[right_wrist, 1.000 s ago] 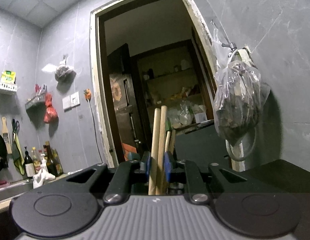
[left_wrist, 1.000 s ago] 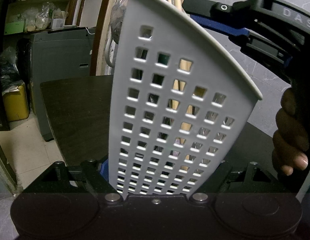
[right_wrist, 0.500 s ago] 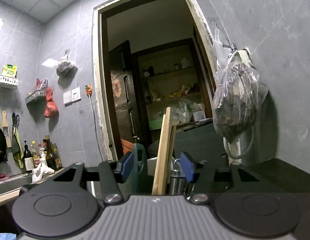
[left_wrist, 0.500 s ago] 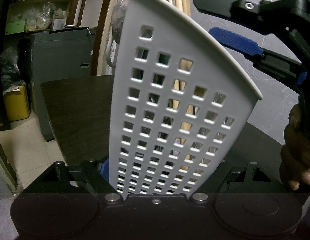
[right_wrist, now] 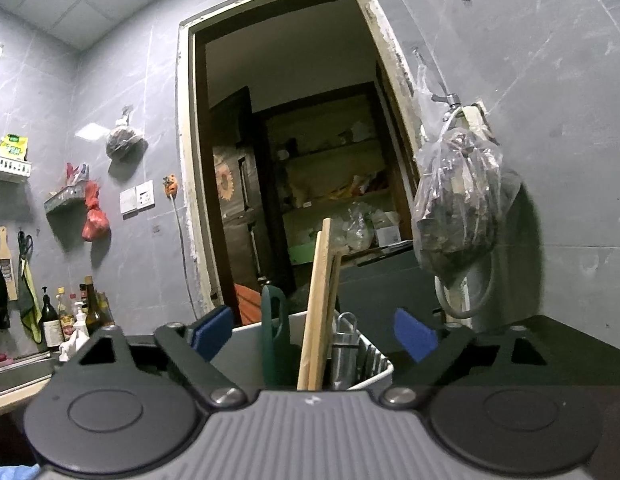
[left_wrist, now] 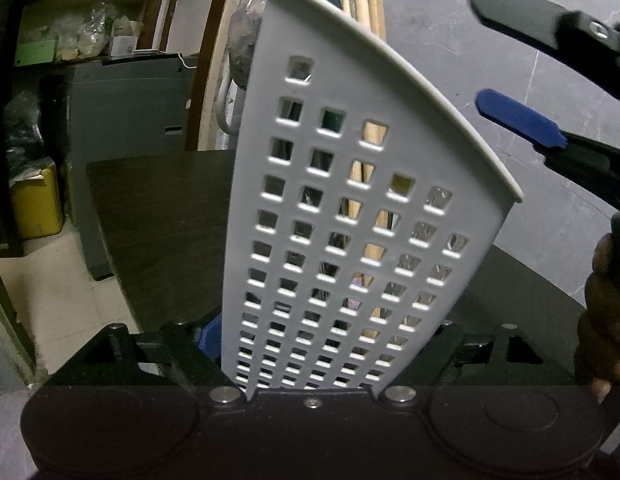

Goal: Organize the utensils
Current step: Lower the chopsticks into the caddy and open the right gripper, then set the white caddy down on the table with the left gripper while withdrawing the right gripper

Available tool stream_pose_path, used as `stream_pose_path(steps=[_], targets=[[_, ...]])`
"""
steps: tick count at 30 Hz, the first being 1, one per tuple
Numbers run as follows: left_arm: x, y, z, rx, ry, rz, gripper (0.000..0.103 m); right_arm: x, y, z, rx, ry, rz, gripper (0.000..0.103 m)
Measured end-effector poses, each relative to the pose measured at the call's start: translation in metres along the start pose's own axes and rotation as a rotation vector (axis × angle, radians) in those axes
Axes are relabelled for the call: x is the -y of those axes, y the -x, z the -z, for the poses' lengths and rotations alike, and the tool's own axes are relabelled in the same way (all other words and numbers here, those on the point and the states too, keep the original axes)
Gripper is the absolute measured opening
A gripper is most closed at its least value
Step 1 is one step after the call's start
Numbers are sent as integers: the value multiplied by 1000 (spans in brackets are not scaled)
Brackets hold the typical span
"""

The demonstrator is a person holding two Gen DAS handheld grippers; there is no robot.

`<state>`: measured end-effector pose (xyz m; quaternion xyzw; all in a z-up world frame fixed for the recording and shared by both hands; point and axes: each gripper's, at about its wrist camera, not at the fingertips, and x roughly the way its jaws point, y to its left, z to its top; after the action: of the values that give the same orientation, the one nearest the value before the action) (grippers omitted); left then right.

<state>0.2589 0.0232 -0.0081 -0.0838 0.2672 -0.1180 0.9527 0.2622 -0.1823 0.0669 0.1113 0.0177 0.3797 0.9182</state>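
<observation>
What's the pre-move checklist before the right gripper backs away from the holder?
1. Right gripper free of the wooden sticks: ok, its jaws have just been opening and the blue pads stand clear on both sides.
2. Sticks seated in the white utensil holder: ok, they stand inside it, leaning slightly.
3. Left gripper steadying the holder: cannot tell; the holder fills the space between its jaws, which just widened a little, but pad contact is not clear.
4. Holder on the dark table: cannot tell, its base is hidden.
5. Green handle and metal utensils clear of the pads: ok.
</observation>
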Motion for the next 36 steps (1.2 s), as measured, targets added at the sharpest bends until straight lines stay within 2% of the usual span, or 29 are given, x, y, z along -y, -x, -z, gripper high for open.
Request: stream_pose_path(steps=[5, 9, 14, 25, 30, 36], targets=[[1, 5, 1, 17, 15, -18, 99, -1, 11, 2, 12, -13, 20, 101], [3, 15, 2, 45, 23, -40, 102, -2, 22, 3, 19, -26, 44, 103], [15, 30, 10, 84, -17, -103, 102, -6, 40, 4, 37, -49, 74, 103], [29, 88, 30, 190, -22, -177, 102, -21, 88, 14, 55, -113, 180, 103], [38, 119, 40, 237, -21, -201, 102, -29, 112, 21, 54, -132, 222, 103], [51, 147, 51, 280, -28, -213, 102, -37, 139, 27, 59, -145, 230, 103]])
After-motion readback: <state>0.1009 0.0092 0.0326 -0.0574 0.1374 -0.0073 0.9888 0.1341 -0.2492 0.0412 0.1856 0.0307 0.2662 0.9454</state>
